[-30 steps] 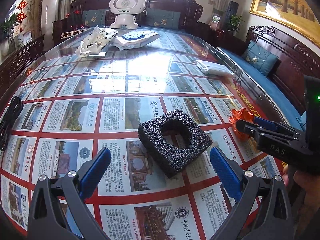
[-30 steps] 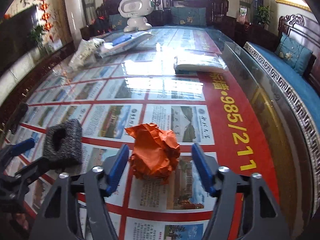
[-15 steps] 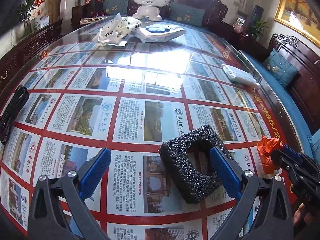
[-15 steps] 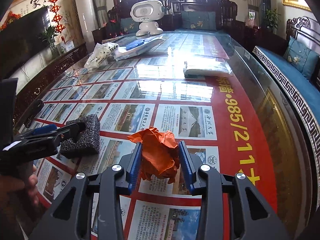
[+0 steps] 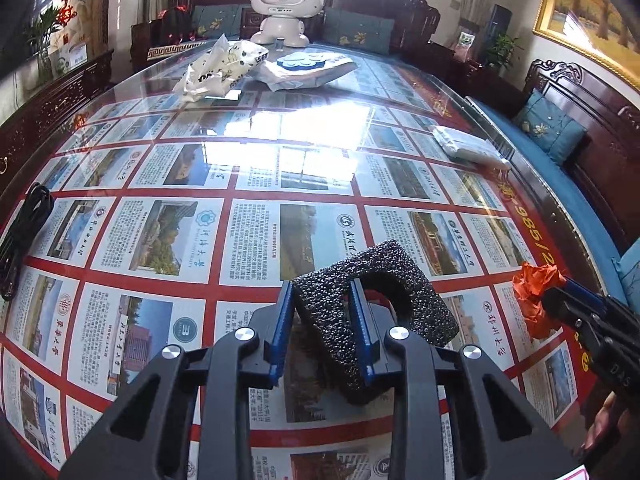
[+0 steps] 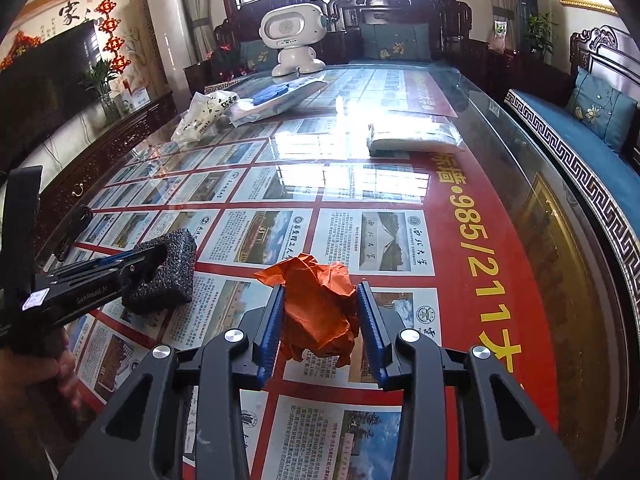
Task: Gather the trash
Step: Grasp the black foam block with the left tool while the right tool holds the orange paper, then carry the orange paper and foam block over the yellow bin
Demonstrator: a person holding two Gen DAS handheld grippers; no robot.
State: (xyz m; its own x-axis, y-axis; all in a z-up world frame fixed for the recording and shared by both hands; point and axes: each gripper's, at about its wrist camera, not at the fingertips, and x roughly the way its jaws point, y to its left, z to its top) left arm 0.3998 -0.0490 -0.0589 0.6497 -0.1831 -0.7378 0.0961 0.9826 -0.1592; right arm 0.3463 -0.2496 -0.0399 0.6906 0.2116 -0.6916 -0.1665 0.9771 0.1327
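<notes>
Change since a second ago: both sets of jaws were spread wide around their targets; now I have both closed in and gripping.
Foam block: black foam block (image 5: pixel 376 300) with a hole through it, near the surface's near edge, pinched by one wall between the left gripper (image 5: pixel 322 336) jaws, one jaw in the hole; it looks tilted up, though I cannot tell if it is fully off the glass.
Paper ball: crumpled orange paper (image 6: pixel 320 308), clenched between the right gripper (image 6: pixel 320 332) jaws, near the surface's right edge by the red band with yellow numbers.
Other litter: white plastic bag (image 5: pixel 220 70) and blue-and-white packet (image 5: pixel 308 70) at the far end, flat white pack (image 6: pixel 412 136) towards the far right edge, all well apart from my jaws.
Risk, foam: my grip holds only a thin wall of soft foam; I judge it could twist or slip out if I swing quickly.
Risk, paper: loose folds hang below the jaws; a shallow bite could let it drop.
Risk, surface: glass top (image 5: pixel 320 160) is glossy, so dropped pieces may slide.
Pose: both grippers low, pointing towards the far end, side by side, the left's holding hand (image 6: pixel 60 368) visible beneath it.
</notes>
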